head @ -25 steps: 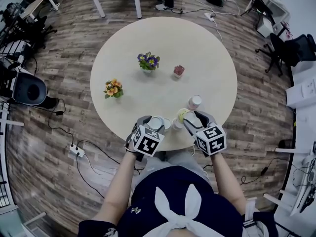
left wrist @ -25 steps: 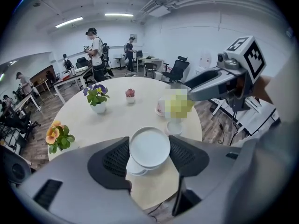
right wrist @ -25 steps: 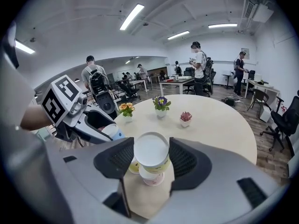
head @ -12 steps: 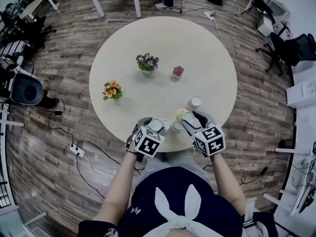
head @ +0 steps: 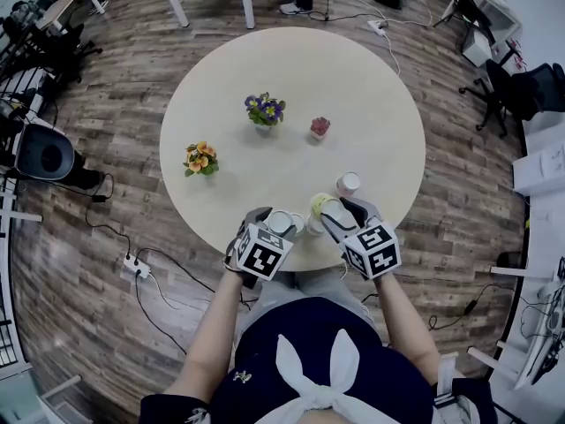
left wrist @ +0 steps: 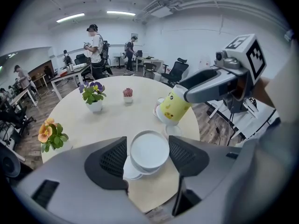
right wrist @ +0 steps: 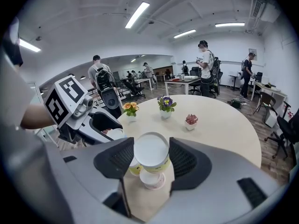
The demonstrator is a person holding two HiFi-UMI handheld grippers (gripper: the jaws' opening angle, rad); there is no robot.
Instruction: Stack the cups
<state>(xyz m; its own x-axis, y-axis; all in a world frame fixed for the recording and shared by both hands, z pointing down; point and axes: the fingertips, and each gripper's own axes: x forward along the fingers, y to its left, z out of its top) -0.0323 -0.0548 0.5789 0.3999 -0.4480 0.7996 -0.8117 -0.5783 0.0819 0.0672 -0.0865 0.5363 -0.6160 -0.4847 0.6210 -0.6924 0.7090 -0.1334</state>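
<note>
head view shows the round table with the cups gathered at its near edge, close to the person, so both hands can work without reaching. left gripper is clamped on a white cup just over that edge. what looks like a second white cup sits nested under it. i judge this to be the receiving stack, held low so another cup can come to it. right gripper is clamped on a yellow cup, lifted clear and tilted, just above a pinkish cup standing on the table. it is probably about to be fitted to a stack. a further cup stands just beyond. no brand or words can be read. the yellow cup bears only a small cartoon print, and each gripper's marker cube carries black-and-white squares.
</note>
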